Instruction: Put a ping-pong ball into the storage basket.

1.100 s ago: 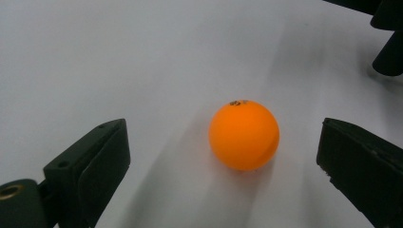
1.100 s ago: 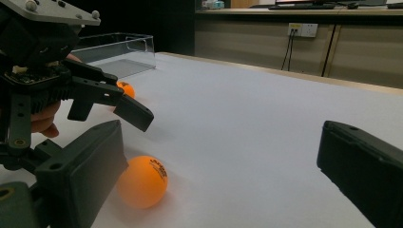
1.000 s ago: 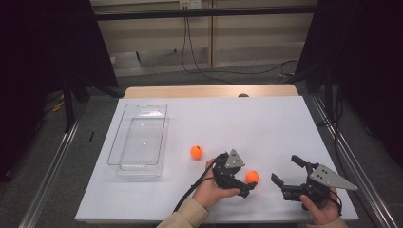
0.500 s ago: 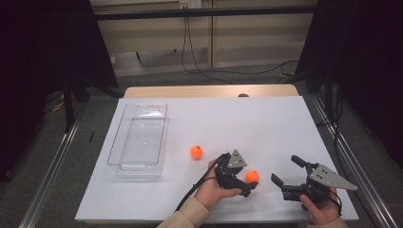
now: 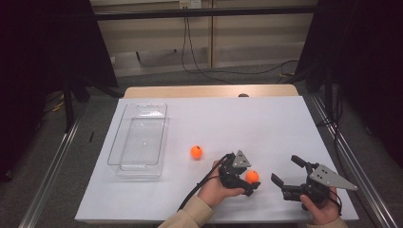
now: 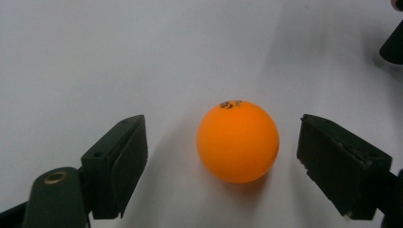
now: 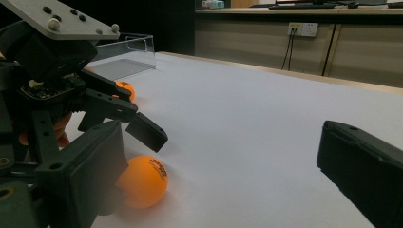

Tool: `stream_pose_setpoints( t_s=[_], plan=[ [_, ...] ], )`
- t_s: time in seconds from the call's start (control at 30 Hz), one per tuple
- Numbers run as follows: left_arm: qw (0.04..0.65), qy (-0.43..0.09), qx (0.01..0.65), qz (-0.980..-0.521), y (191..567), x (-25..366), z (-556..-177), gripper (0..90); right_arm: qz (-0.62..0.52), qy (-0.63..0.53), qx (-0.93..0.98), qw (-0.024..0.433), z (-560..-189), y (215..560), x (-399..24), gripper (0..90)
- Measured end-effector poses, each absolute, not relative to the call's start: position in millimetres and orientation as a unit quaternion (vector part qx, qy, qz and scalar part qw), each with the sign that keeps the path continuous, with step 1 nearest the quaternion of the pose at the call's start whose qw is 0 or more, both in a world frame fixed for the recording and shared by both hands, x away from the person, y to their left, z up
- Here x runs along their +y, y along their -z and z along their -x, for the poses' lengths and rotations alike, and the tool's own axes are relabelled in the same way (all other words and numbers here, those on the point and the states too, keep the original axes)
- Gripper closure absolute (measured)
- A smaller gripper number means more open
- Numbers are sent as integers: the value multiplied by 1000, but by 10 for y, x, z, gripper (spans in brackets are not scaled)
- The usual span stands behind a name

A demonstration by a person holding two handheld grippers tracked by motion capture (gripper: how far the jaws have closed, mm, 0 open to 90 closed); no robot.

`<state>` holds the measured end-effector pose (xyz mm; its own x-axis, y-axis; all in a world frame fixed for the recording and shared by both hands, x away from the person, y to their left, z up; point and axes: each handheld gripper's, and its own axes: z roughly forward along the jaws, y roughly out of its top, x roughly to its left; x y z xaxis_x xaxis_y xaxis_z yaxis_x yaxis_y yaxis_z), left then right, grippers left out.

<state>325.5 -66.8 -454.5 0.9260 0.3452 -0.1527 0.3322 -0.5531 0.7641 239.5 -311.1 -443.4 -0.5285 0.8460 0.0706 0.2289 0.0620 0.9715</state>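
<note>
Now the left gripper (image 5: 247, 183) is narrowing its jaws round the near orange ball (image 6: 237, 141) on the white table (image 5: 266, 123), pads w/ gaps either side, not yet gripping, while the right gripper (image 5: 288, 176) is waiting wide open & empty nearby.

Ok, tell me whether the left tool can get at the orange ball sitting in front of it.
Probably yes. The orange ball sits on the table between the left tool's jaws, which have just been closing but do not touch it yet. Nothing blocks it.
</note>
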Motion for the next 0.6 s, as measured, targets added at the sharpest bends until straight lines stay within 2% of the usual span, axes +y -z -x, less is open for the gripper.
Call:
stream_pose_setpoints(
  t_s=[0.6],
  plan=[
    [415, 8, 178, -892, 4592, -706, -3274, 335, -398, -556, 675, 278, -2397, 4436, -3112, 22]
  ],
)
